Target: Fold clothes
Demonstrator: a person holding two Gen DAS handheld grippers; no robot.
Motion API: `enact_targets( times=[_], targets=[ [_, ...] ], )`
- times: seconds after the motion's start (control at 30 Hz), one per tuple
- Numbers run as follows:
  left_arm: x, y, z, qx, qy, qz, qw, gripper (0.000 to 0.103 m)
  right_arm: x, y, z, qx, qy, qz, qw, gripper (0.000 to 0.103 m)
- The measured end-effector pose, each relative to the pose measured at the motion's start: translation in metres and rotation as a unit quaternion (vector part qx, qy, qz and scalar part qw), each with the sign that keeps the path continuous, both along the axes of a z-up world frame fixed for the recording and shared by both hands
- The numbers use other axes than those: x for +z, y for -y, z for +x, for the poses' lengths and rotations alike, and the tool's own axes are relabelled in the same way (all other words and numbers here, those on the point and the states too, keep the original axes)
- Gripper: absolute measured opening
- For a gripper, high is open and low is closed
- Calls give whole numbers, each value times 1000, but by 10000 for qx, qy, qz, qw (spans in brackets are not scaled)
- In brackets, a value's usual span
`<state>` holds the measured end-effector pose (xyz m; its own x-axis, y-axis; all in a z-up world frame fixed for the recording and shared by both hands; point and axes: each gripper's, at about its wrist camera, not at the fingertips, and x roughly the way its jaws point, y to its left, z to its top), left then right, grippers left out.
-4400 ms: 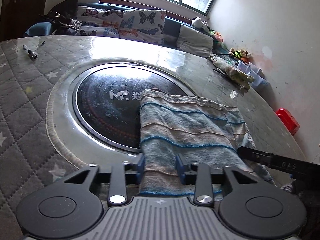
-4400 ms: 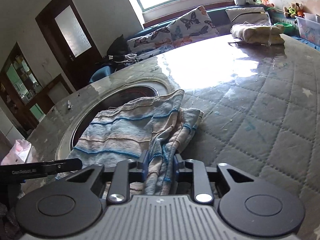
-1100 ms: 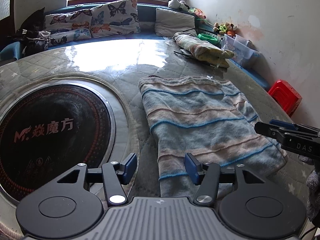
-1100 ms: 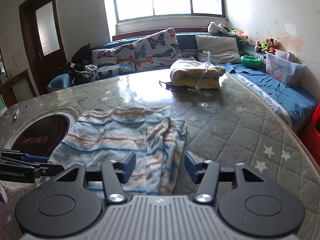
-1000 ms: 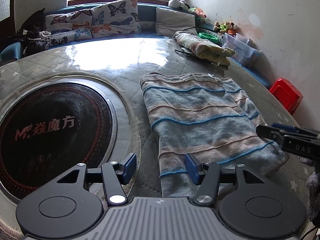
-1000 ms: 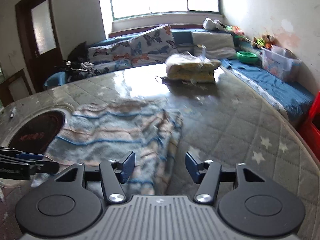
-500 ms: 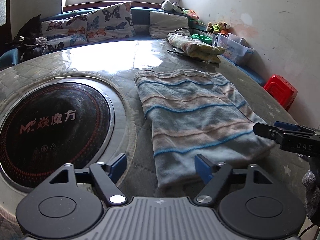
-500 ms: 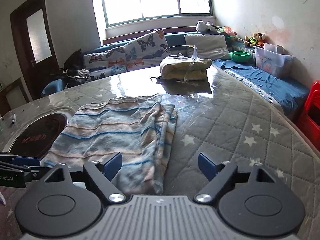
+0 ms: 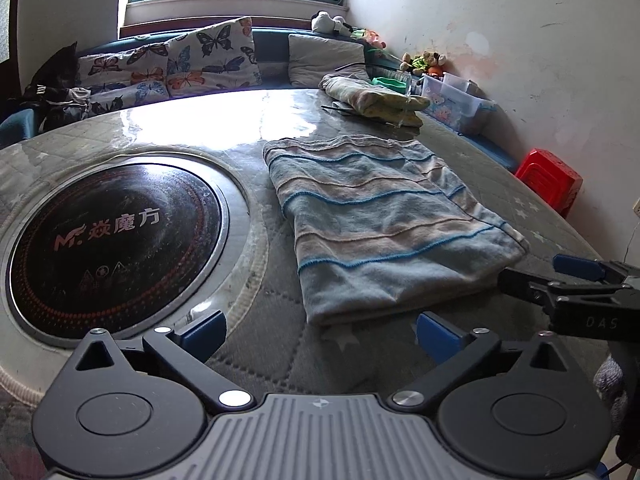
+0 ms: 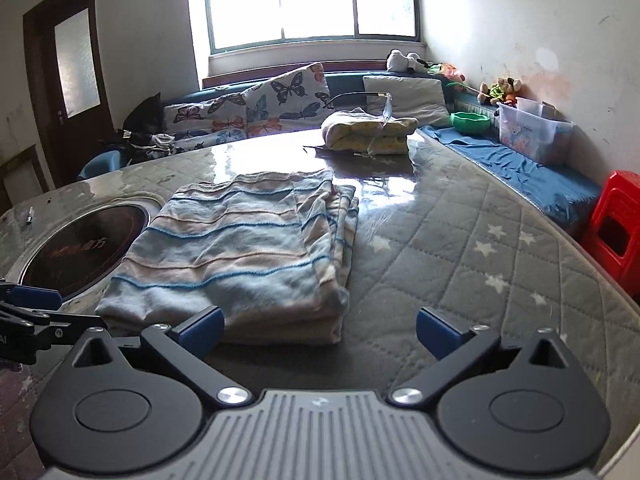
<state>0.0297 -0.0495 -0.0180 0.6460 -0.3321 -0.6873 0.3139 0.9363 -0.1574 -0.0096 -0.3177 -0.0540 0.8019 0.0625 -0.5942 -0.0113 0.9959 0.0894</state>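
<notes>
A blue and beige striped garment lies folded flat on the quilted round table, right of the black glass disc. It also shows in the right wrist view, with layered edges on its right side. My left gripper is wide open and empty, just short of the garment's near edge. My right gripper is wide open and empty, at the garment's near right corner. The right gripper's fingers show at the right of the left wrist view. The left gripper's fingers show at the left of the right wrist view.
A black glass disc is set in the table's centre. A folded yellowish bundle lies at the far edge. Beyond are a bench with butterfly cushions, a plastic bin and a red stool.
Both grippers let go of the garment, opened wide and drew back from it. The garment now lies flat and folded to the right of the disc.
</notes>
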Motion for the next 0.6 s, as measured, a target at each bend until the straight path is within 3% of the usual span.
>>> enact_targets(
  times=[0.6],
  targets=[
    [4,0,-34,3,241,28,9997,103,-12,-19,-36,27,-136,287,9995,103]
  ],
)
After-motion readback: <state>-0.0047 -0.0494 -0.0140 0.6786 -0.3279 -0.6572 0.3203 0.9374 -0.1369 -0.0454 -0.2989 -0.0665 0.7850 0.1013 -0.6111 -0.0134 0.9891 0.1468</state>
